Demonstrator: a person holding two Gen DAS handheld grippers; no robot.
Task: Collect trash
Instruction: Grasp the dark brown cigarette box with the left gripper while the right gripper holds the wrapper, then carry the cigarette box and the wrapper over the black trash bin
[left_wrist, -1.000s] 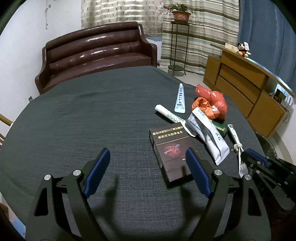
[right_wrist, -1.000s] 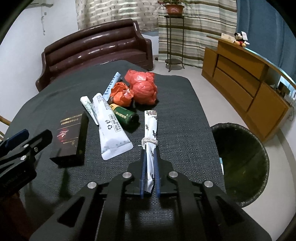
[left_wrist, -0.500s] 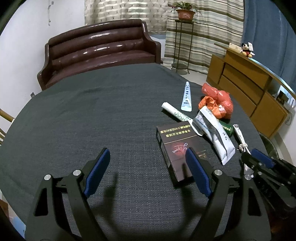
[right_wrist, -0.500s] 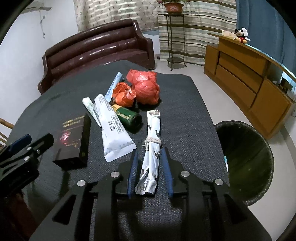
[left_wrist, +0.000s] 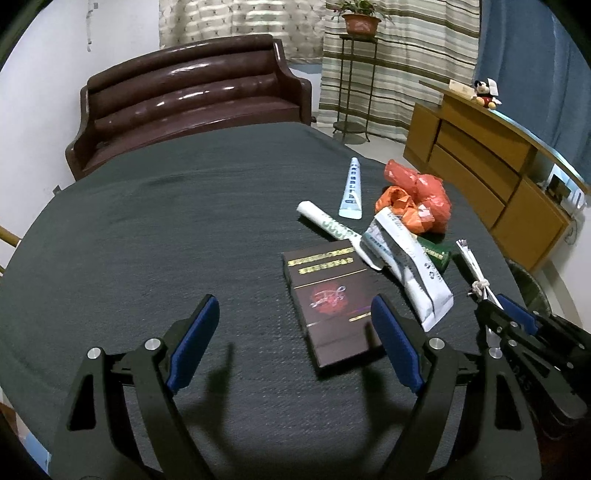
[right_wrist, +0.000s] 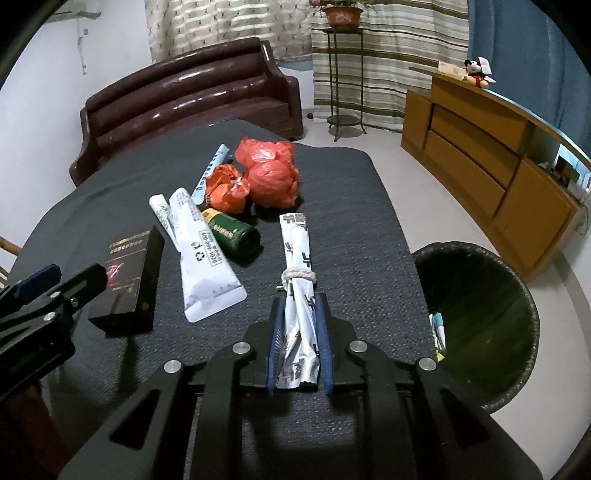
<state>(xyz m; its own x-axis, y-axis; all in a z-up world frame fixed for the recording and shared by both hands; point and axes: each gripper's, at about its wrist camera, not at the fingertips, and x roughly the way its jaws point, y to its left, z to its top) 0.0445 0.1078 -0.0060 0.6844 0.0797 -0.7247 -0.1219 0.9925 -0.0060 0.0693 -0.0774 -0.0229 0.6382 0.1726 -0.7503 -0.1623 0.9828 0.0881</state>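
Lying on the dark surface (right_wrist: 369, 236) near the bin (right_wrist: 480, 317), the tied wrapper bundle (right_wrist: 297, 280) looks light, thin and crinkly, so the partly open right gripper (right_wrist: 298, 350) around its near end should pinch below the knot, while the left gripper (left_wrist: 291, 347) waits wide open.

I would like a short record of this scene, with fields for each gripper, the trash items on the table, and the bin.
left gripper: open, above the table, near the dark box
right gripper: open, fingers on both sides of the tied silver wrapper, not clamped
other trash: white tube, green can, red bags
trash bin: on the floor beside the table, some trash inside
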